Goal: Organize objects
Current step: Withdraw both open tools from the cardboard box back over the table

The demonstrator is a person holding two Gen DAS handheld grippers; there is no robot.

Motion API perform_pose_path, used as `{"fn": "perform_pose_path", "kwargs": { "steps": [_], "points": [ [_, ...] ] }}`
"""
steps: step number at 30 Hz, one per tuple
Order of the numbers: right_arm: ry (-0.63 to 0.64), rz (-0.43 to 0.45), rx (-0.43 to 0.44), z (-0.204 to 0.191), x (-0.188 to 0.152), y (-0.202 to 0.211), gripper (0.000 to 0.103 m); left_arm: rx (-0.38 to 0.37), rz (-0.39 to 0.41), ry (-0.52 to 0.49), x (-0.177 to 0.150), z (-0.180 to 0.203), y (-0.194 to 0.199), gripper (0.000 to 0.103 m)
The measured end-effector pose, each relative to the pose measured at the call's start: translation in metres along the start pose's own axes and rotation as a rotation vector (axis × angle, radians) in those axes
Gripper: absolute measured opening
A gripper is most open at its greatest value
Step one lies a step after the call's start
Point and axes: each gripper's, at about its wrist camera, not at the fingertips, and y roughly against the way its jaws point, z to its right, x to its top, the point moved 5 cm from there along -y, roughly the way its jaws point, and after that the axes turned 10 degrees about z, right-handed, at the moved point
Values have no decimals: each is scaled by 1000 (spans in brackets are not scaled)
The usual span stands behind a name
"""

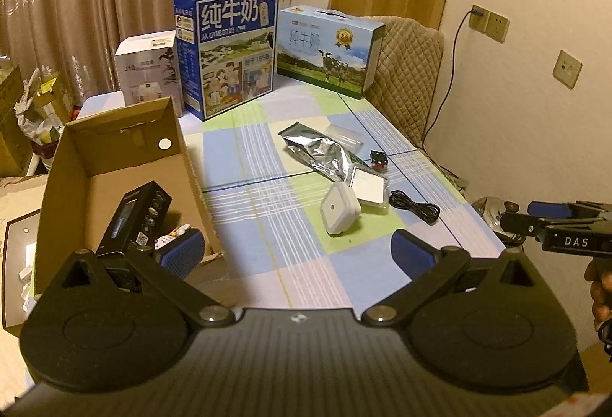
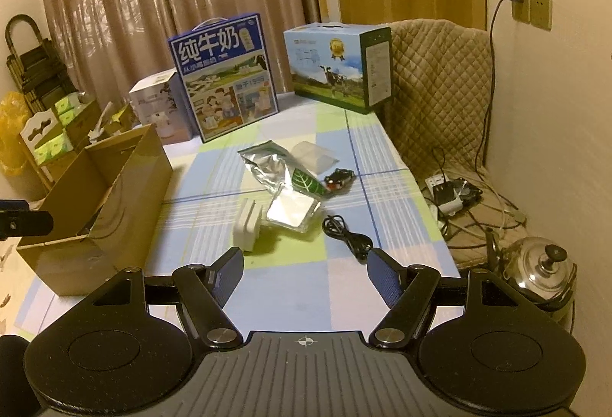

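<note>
Cardboard box (image 1: 114,164) sits open at the left edge of the table (image 1: 267,264), which wears a checked blue-green-white cloth. Inside the box: a black product carton (image 1: 134,218) lying tilted, and something small and white just beside it, too hidden to name.

Left gripper (image 1: 297,256): released, jaws spread wide, nothing between them. Its left pad hangs over the box's near right corner, its right pad over bare cloth.

Back of the table, left to right: a white appliance box (image 1: 147,69), a tall blue milk carton (image 1: 229,54) upright, a light-blue milk carton (image 1: 329,50) with a cow printed on it.

Centre of the table holds the loose items, close together. A crumpled silver foil pouch (image 1: 317,149) lies flat, with a clear plastic bag (image 1: 342,136) at its far side. A white square charger (image 1: 338,206) stands nearest the grippers, touching a flat white packet (image 1: 369,189). Right of these: a small black-and-red part (image 1: 378,159), then a coiled black cable (image 1: 415,208) near the table's right edge.

Right gripper (image 2: 306,275): released, jaws apart and empty, above the near cloth, charger and cable just beyond its pads. A hand (image 1: 598,291) grips its handle.

Off the table on the right: a quilted chair cover (image 2: 440,80), a steel kettle (image 2: 539,268) on the floor.
</note>
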Motion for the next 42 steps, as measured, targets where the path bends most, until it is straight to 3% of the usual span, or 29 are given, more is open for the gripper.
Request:
{"fn": "perform_pose_path", "kwargs": {
  "steps": [21,42],
  "points": [
    [-10,-36,-45,36,-9,-26,69,-75,-53,-33,-14,41,-53,102],
    [43,-160,-34,67,-25,-104,69,-107,-132,-15,-33,66,-143,101]
  ]
}}
